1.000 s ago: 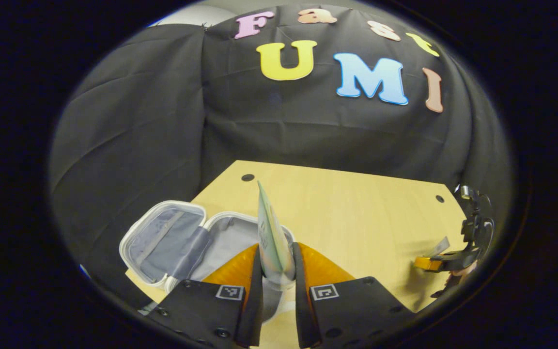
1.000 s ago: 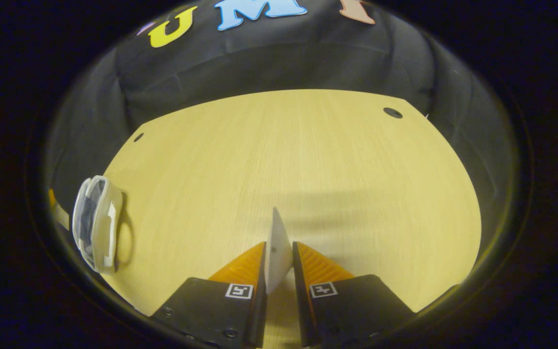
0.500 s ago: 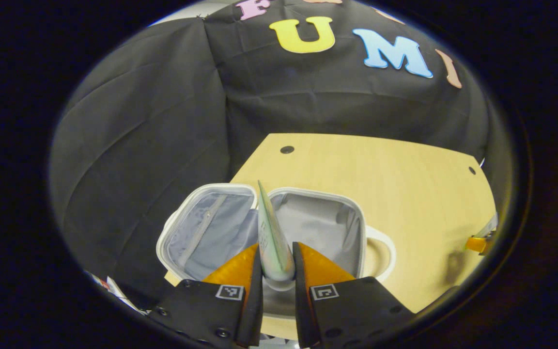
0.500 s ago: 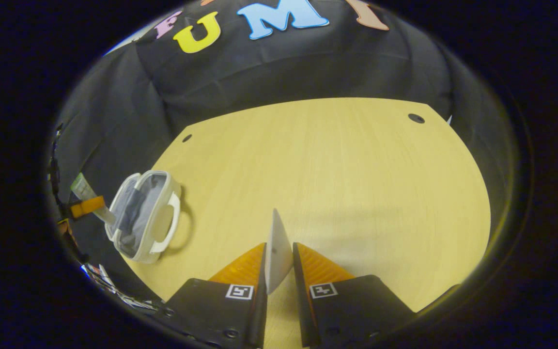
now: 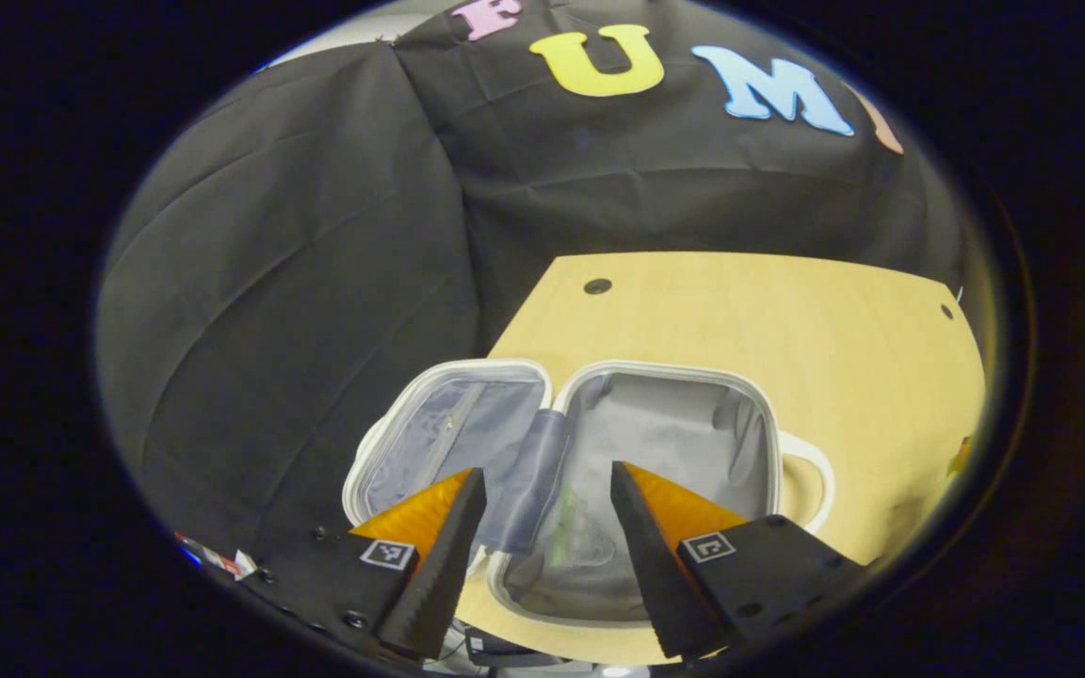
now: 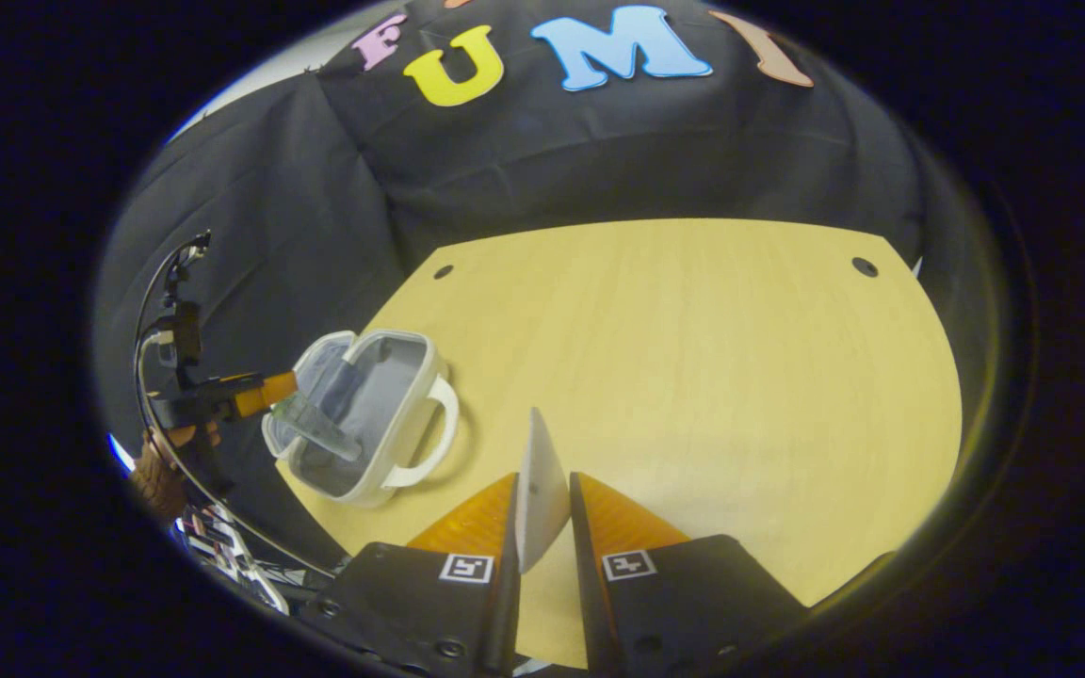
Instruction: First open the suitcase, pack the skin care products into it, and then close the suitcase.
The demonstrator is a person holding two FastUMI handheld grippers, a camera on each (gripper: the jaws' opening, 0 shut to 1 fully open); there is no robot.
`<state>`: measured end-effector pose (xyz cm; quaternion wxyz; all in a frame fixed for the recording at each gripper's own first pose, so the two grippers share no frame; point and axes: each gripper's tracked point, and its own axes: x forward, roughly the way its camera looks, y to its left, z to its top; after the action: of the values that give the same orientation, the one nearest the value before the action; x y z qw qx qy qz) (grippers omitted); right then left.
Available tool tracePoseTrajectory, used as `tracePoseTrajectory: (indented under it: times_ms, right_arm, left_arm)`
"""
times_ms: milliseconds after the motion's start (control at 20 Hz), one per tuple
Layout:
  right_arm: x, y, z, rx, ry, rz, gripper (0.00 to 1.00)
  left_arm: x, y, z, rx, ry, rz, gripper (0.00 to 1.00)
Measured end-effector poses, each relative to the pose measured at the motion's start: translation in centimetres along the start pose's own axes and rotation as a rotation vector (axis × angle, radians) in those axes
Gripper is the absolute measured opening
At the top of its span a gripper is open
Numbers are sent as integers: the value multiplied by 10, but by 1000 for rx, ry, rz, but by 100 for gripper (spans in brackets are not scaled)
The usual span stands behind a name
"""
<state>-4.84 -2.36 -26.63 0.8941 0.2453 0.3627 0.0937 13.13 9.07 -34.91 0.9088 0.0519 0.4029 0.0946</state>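
The small white suitcase [image 5: 666,369] lies open on the wooden table [image 5: 750,311], showing its grey lining. My left gripper [image 5: 546,473] hovers open just above it. A clear greenish tube [image 5: 569,539] rests inside the right half, below and between the spread fingers. In the right gripper view the suitcase [image 6: 416,407] sits at the left, the tube [image 6: 318,429] slanting in it under the left gripper [image 6: 269,390]. My right gripper [image 6: 542,476] is shut on a flat white tube [image 6: 540,490], held upright over the table [image 6: 693,377].
The suitcase stands near the table's left front corner, its handle [image 6: 433,441] pointing toward the table's middle. A hand [image 6: 162,471] holds the left gripper past the table's edge. Cables [image 6: 222,556] hang below that edge. Round holes [image 6: 865,266] mark the far corners.
The left gripper moved over the suitcase, opened, and let the greenish tube go into it. The right gripper swung left toward the suitcase, still holding the white tube.
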Motion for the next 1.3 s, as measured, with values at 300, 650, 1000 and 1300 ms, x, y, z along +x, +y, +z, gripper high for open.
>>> tracePoseTrajectory:
  times_ms: [300,650,1000,1300]
  right_arm:
    - [21,128,21,-135,75,259,27]
    - [108,219,-18,-226,346,371,27]
    - [163,198,2,-225,364,209,92]
    - [149,141,45,-200,227,129,93]
  left_arm:
    - [-80,120,-10,-202,-142,87,87]
    - [-164,219,-103,-426,-108,281,87]
    - [-123,250,-132,-524,-67,236,87]
    - [-11,301,-99,-598,-40,127,87]
